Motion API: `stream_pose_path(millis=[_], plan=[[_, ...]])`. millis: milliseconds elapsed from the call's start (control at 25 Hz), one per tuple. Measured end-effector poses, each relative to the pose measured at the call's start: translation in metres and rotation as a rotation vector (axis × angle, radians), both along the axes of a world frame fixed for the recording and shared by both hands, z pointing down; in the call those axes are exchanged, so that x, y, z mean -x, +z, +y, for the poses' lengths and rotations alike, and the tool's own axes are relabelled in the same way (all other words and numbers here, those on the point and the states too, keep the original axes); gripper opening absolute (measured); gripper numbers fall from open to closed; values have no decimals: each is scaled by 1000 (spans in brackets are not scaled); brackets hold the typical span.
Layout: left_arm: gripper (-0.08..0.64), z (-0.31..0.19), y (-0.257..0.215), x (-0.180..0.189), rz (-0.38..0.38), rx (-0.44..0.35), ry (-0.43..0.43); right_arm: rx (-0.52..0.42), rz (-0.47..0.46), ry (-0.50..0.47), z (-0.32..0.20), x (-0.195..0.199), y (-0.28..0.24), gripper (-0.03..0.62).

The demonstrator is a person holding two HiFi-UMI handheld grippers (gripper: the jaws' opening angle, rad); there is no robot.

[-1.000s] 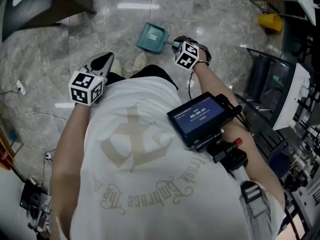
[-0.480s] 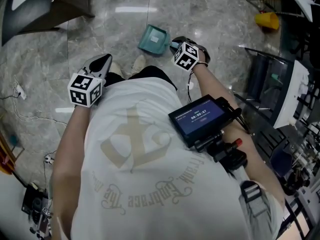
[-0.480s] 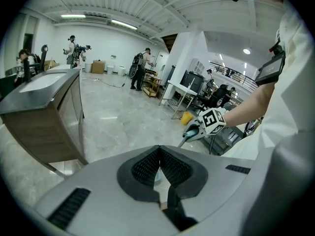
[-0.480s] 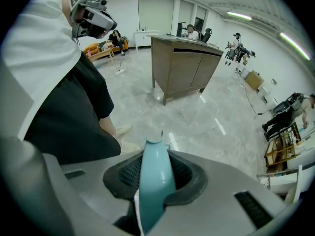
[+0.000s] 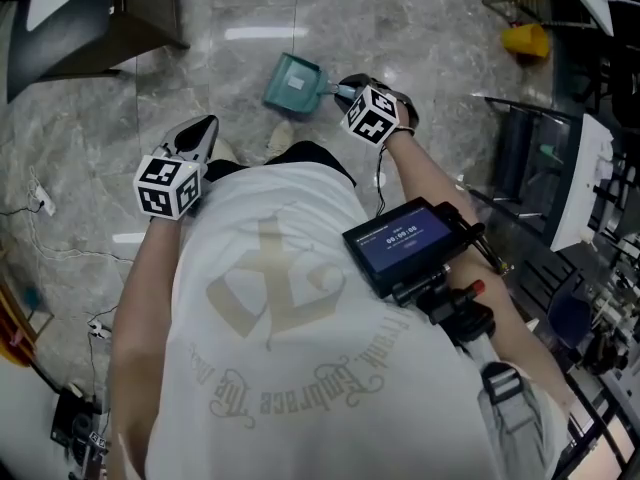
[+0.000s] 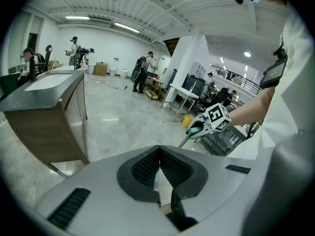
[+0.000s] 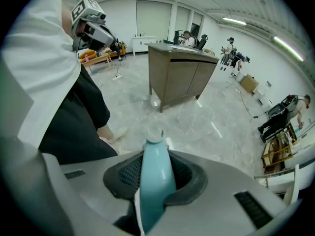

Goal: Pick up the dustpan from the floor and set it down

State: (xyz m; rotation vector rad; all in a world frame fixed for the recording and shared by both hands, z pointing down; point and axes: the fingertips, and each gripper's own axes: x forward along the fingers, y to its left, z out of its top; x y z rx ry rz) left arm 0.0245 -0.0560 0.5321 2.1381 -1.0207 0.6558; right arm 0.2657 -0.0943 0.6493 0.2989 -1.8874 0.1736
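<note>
The teal dustpan [image 5: 290,86] hangs tilted just above the marble floor, ahead of the person's feet. My right gripper [image 5: 342,91] is shut on its handle [image 7: 155,181], which runs up between the dark pads and ends in a pale tip. The pan itself is hidden in the right gripper view. My left gripper [image 5: 203,128] is held at the person's left side, away from the dustpan. Its pads meet [image 6: 159,157] with nothing between them. In the left gripper view, the right gripper [image 6: 203,127] and a bit of the teal handle [image 6: 193,130] show.
A wood-fronted counter [image 5: 110,13] stands at the far left. A yellow object [image 5: 528,40] and dark racks [image 5: 530,148] stand at the right. Cables [image 5: 35,183] lie on the floor at the left. The person's shoes [image 5: 281,131] are just behind the dustpan.
The dustpan has drifted a little to the left and tilted more, carried by the right gripper. The left gripper has hardly moved.
</note>
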Motion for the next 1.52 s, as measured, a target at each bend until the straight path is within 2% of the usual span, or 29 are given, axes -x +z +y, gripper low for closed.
stream_pose_path(millis=[240, 520, 920, 1280, 1520], plan=[[12, 0, -22, 26, 17, -43, -3, -40, -37, 32, -5, 32, -45, 104], [12, 24, -29, 72, 55, -75, -62, -100, -53, -31, 4, 88, -89, 104], [12, 37, -45, 106, 129, -136, -128, -141, -135, -69, -3, 142, -143, 106], [11, 53, -49, 135, 138, -175, -123, -184, -216, -103, -8, 195, -187, 106], [12, 58, -44, 157, 132, -178, -102, -204, -231, -111, -3, 225, -204, 106]])
